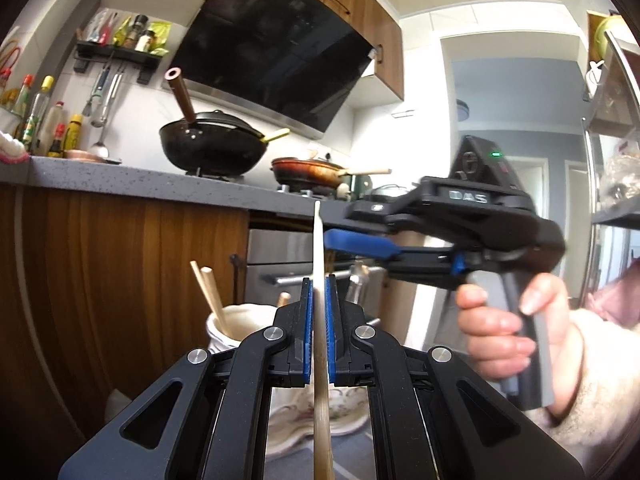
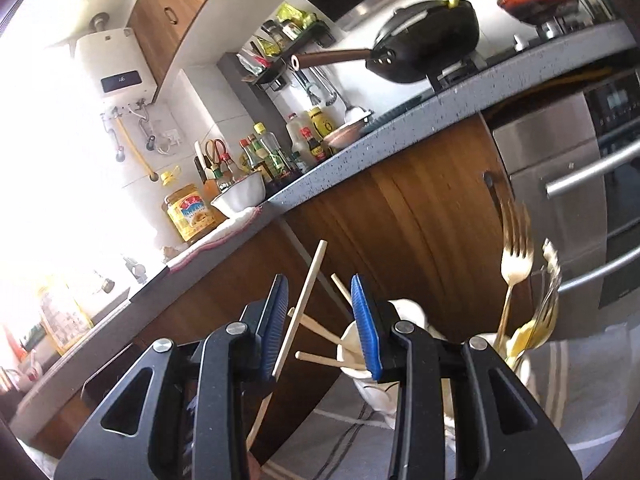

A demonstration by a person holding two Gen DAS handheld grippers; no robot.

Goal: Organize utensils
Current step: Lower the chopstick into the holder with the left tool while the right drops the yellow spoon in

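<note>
Kitchen setting: a grey speckled desk [image 1: 132, 184] runs along wooden cabinets and carries a black wok [image 1: 212, 148], with an oven front [image 1: 280, 264] below. Left hand-held gripper [image 1: 319, 292] is closed narrowly on one upright chopstick [image 1: 318, 248], pads pressing both sides. Beyond it stands a white holder [image 1: 230, 328] containing other chopsticks. Right hand-held gripper [image 2: 320, 320], gripped by a hand [image 1: 504, 328], has its jaws partly apart; a loose chopstick [image 2: 302, 304] leans in the gap, apparently untouched. Forks [image 2: 518, 264] stand in a glass at right. Cabinet doors are near behind the holders.
</note>
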